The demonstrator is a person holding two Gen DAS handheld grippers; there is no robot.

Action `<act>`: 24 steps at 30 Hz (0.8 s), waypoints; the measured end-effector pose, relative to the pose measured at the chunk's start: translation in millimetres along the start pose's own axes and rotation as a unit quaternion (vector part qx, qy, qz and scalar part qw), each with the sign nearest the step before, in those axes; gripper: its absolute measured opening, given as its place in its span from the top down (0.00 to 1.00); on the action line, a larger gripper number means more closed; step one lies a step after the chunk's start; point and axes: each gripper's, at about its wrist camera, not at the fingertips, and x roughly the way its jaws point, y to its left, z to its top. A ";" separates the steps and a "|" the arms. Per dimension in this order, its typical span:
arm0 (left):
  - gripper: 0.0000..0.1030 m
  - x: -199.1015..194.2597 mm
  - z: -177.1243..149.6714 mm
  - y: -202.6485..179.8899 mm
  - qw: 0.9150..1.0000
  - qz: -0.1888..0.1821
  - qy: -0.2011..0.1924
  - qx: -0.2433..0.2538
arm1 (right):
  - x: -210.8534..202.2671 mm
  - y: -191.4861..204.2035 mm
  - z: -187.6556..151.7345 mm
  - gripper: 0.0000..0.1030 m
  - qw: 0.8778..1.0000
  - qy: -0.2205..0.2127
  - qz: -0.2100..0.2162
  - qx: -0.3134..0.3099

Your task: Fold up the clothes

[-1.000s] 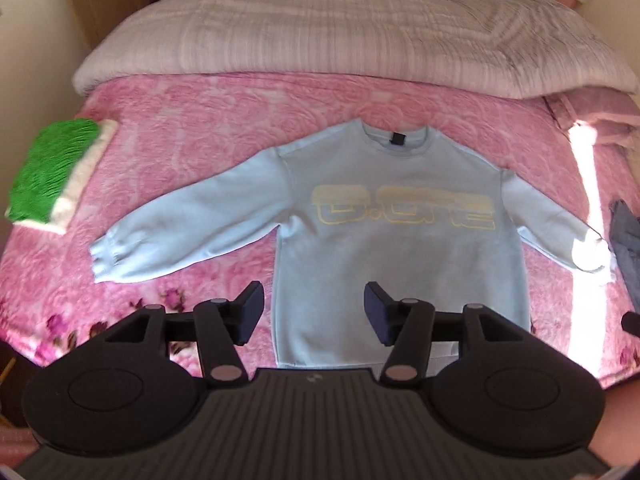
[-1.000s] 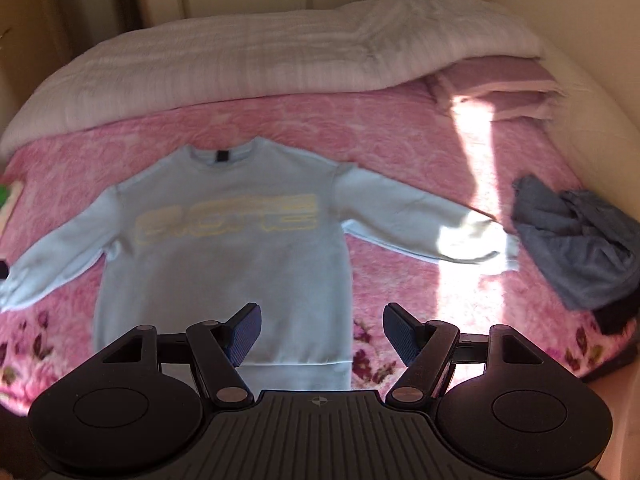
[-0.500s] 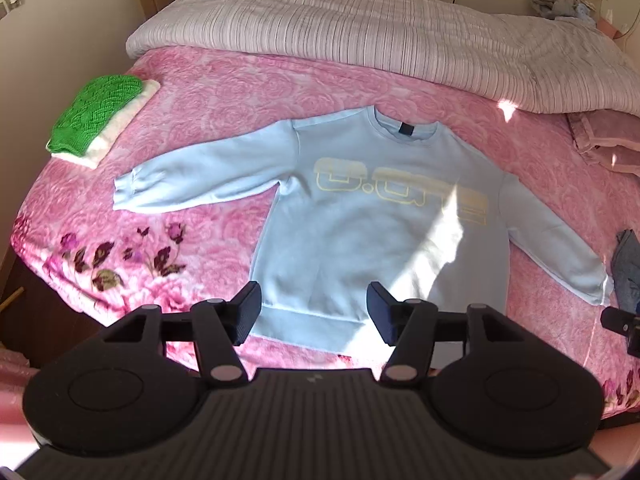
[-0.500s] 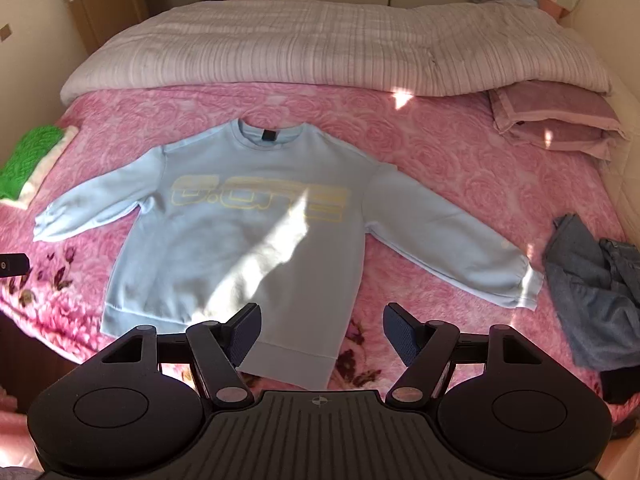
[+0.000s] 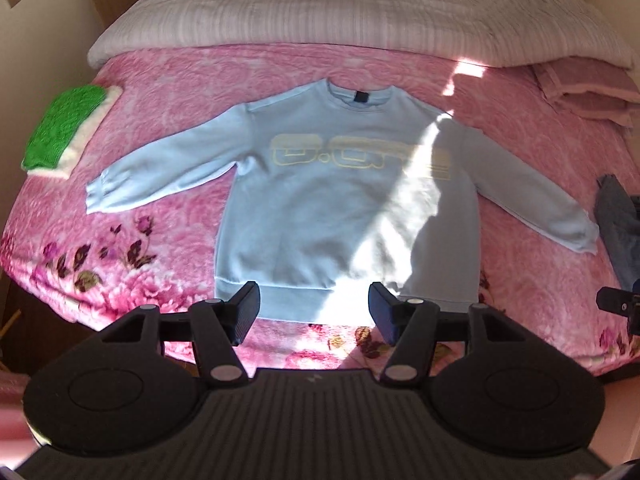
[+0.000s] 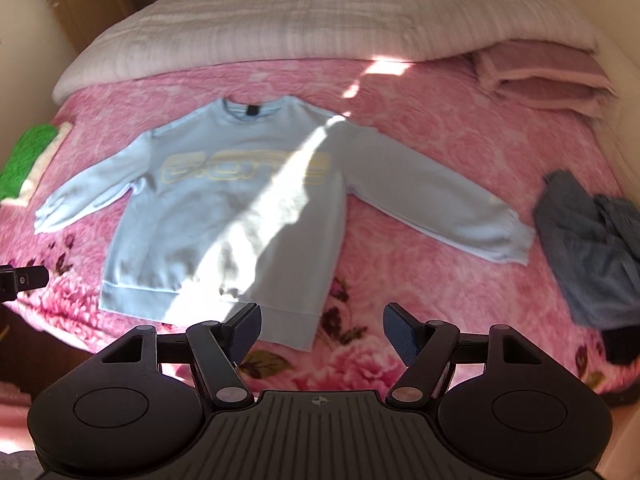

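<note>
A light blue sweatshirt [image 5: 344,200] with yellow lettering lies flat, face up, on the pink floral bedspread [image 5: 160,92], both sleeves spread out. It also shows in the right wrist view [image 6: 240,208]. My left gripper [image 5: 314,314] is open and empty, held above the bed's front edge near the sweatshirt's hem. My right gripper [image 6: 322,330] is open and empty, above the hem's right corner. The tip of the right gripper [image 5: 618,304] shows at the right edge of the left wrist view.
A folded green and white garment [image 5: 60,132] lies at the bed's left edge. A crumpled grey-blue garment [image 6: 592,248] lies at the right. A striped duvet [image 6: 320,20] and a folded pink blanket [image 6: 540,76] sit at the head.
Both grippers have pulled back and shifted, so the sweatshirt sits more centred and a bit farther off. A band of sunlight now crosses its body. Both jaws stay open.
</note>
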 end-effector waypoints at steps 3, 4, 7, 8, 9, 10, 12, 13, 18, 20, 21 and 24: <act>0.45 -4.4 1.1 -5.7 1.000 -0.006 -0.007 0.025 | -6.1 -4.6 -4.8 0.31 1.000 0.002 -0.011 0.022; 0.45 -5.5 1.0 -5.5 0.999 -0.008 -0.009 0.033 | -8.1 -5.3 -6.4 0.31 0.999 0.002 -0.015 0.028; 0.44 -5.4 -3.0 4.5 0.999 -0.012 -0.007 0.046 | -13.0 9.6 -11.5 0.31 0.999 0.003 -0.020 0.034; 0.44 -5.2 -4.5 8.5 0.999 -0.013 -0.005 0.050 | -14.6 14.5 -13.2 0.31 0.999 0.003 -0.022 0.036; 0.44 -4.9 -6.3 13.6 0.999 -0.013 -0.003 0.052 | -16.2 19.5 -15.0 0.31 0.999 0.003 -0.023 0.038; 0.44 -4.6 -8.2 19.9 0.999 -0.014 0.000 0.053 | -17.8 24.6 -16.7 0.31 0.999 0.004 -0.025 0.040; 0.44 -4.0 -12.2 32.5 0.998 -0.014 0.006 0.054 | -20.7 36.1 -20.4 0.31 0.999 0.005 -0.025 0.043; 0.44 -4.2 -14.3 38.9 0.998 -0.014 0.008 0.054 | -21.7 42.4 -22.4 0.31 0.999 0.005 -0.025 0.045; 0.44 -8.0 -25.0 72.2 0.999 -0.010 0.015 0.047 | -21.2 79.4 -31.5 0.31 0.999 0.008 -0.022 0.031; 0.44 -8.9 -28.5 81.7 0.999 -0.009 0.017 0.045 | -22.0 90.5 -34.4 0.31 0.999 0.007 -0.018 0.029; 0.44 -9.7 -29.7 85.3 0.999 -0.008 0.017 0.045 | -22.4 95.3 -35.7 0.31 0.999 0.007 -0.017 0.028; 0.44 -12.7 -32.4 92.3 0.999 -0.009 0.015 0.046 | -23.1 106.8 -39.1 0.31 1.000 0.007 -0.019 0.024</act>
